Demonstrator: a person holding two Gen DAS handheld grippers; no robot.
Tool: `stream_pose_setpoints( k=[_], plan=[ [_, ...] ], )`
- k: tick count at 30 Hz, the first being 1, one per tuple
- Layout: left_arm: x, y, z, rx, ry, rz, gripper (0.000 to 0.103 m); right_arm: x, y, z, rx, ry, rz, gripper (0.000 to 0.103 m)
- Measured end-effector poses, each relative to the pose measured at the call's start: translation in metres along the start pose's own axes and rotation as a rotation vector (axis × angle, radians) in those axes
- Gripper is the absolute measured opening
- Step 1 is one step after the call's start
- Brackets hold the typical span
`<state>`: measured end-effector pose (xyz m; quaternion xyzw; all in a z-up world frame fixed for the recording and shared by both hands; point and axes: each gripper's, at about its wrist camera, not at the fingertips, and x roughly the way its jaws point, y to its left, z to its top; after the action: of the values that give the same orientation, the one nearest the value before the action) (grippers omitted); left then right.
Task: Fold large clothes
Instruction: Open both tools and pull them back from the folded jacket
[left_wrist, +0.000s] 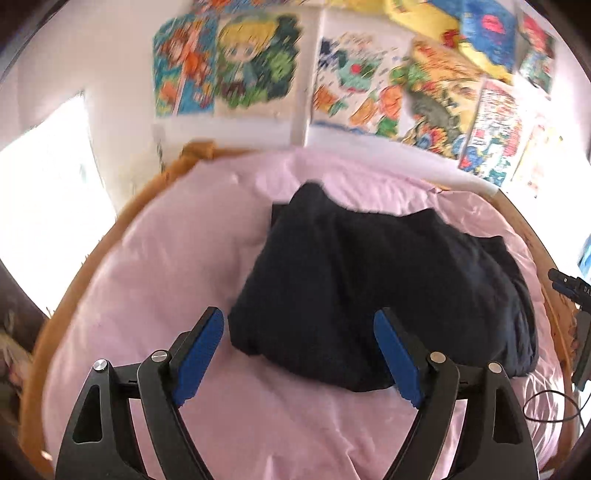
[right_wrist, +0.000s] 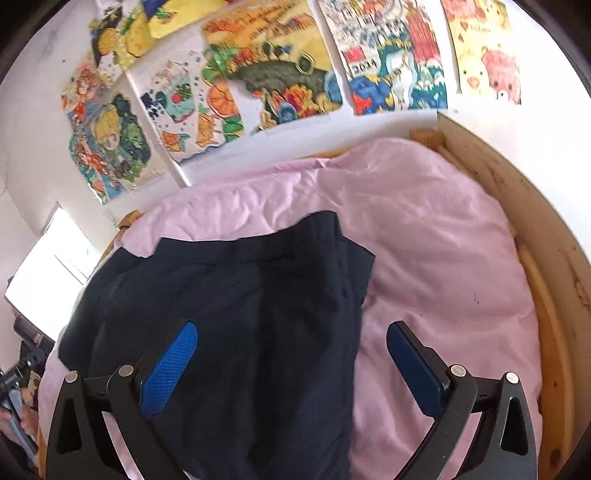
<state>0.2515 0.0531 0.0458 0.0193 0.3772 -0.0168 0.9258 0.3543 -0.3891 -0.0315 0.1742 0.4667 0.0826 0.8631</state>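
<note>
Navy garment (left_wrist: 388, 280) lies bunched on the pink bed (left_wrist: 147, 277); both hand-held grippers, left (left_wrist: 297, 356) and right (right_wrist: 291, 363), hover open-jawed. Probably pinch opposite corners, then spread flat first.

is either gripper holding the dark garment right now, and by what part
Nothing is held. The left gripper and right gripper are both open above the dark garment.

Wooden-framed bed (right_wrist: 524, 206), covered by a wrinkled pink sheet (right_wrist: 436, 236). Dark navy garment (right_wrist: 236, 295) lies bunched directly on the sheet, near the bed's middle.
</note>
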Motion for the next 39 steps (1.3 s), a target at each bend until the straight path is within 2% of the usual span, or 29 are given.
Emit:
stream_pose_setpoints(
  k=[7, 15, 25, 32, 39],
  plan=[
    [-0.05, -0.033, 0.01, 0.098, -0.081, -0.018, 0.08, -0.052, 0.051, -0.011, -0.056, -0.004, 0.01, 0.103],
    [-0.099, -0.06, 0.015, 0.075, -0.116, -0.048, 0.08, -0.112, 0.096, -0.027, -0.1, -0.063, 0.021, 0.103],
    [-0.146, -0.09, -0.021, 0.082, -0.123, -0.108, 0.08, -0.181, 0.139, -0.052, -0.06, -0.19, 0.068, 0.103],
    [-0.177, -0.093, -0.049, 0.077, -0.14, -0.129, 0.08, -0.22, 0.178, -0.089, -0.14, -0.253, 0.076, 0.103],
    [-0.213, -0.09, -0.073, 0.078, -0.203, -0.115, 0.08, -0.249, 0.208, -0.128, -0.221, -0.333, 0.059, 0.103]
  ],
)
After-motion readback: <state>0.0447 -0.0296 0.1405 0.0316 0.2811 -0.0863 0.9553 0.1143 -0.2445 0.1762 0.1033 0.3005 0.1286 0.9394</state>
